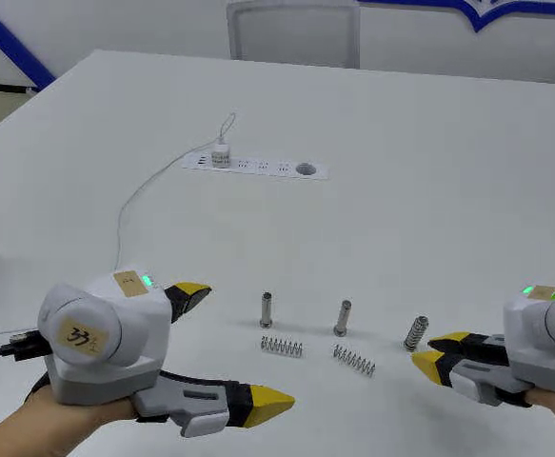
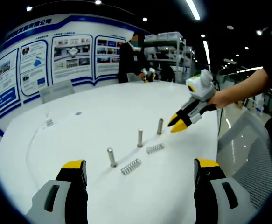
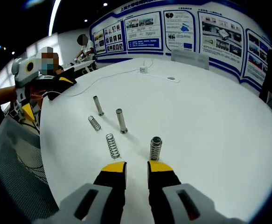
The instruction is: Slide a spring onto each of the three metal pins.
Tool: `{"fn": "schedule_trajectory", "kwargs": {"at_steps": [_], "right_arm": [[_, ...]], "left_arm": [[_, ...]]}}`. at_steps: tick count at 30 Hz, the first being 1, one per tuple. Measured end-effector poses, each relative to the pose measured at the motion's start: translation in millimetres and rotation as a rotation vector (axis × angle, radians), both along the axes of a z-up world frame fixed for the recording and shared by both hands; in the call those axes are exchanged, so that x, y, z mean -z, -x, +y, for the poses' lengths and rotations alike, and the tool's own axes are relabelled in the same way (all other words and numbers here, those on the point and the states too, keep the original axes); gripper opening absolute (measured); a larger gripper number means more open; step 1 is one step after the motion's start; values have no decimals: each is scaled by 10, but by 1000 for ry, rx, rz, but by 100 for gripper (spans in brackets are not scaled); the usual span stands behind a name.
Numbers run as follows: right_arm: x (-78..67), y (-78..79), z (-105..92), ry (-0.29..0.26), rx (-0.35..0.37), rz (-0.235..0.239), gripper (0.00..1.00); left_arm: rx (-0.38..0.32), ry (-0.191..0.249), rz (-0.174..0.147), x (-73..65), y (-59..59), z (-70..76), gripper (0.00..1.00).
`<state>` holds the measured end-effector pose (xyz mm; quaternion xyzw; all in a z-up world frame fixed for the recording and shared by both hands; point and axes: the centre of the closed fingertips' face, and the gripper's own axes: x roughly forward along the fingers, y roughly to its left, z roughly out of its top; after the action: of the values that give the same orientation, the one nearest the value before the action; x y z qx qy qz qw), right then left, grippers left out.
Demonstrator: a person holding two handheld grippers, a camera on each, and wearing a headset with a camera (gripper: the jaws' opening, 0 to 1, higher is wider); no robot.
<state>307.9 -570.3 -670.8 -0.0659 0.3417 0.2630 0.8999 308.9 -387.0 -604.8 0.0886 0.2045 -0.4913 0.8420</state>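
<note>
Three metal pins stand in a row on the white table [image 1: 401,219]. The left pin [image 1: 266,309] and middle pin [image 1: 342,318] are bare. The right pin [image 1: 416,332] wears a spring [image 3: 155,148]. Two loose springs [image 1: 282,347] [image 1: 353,359] lie flat just in front of the bare pins. My left gripper [image 1: 229,347] is wide open and empty, left of the pins, with all three in its view ahead [image 2: 139,138]. My right gripper [image 3: 137,165] sits just short of the sprung pin, its jaws a narrow gap apart with nothing between them.
A white power strip [image 1: 256,167] with a plugged adapter [image 1: 221,154] and a trailing cable lies farther back on the table. A chair [image 1: 294,29] stands at the far edge. A person [image 2: 129,60] stands beyond the table.
</note>
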Motion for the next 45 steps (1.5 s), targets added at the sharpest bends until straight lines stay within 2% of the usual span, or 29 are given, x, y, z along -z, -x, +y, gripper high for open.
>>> {"fn": "schedule_trajectory", "kwargs": {"at_steps": [8,22,31,39,45], "right_arm": [[100,56,202,-12,-51,30,19],[206,-80,483,4,-137,45,19],[278,-134,581,7,-173,58,19],[339,-81,630,33,-217,73,18],[339,-94,630,44,-229,63,15]], "left_arm": [[1,1,8,25,28,-24,98],[-13,-7,24,82,34,22,98],[-20,-12,38,121,38,48,97],[-20,-13,44,138,40,47,97],[-16,-13,46,144,53,30,97]]}}
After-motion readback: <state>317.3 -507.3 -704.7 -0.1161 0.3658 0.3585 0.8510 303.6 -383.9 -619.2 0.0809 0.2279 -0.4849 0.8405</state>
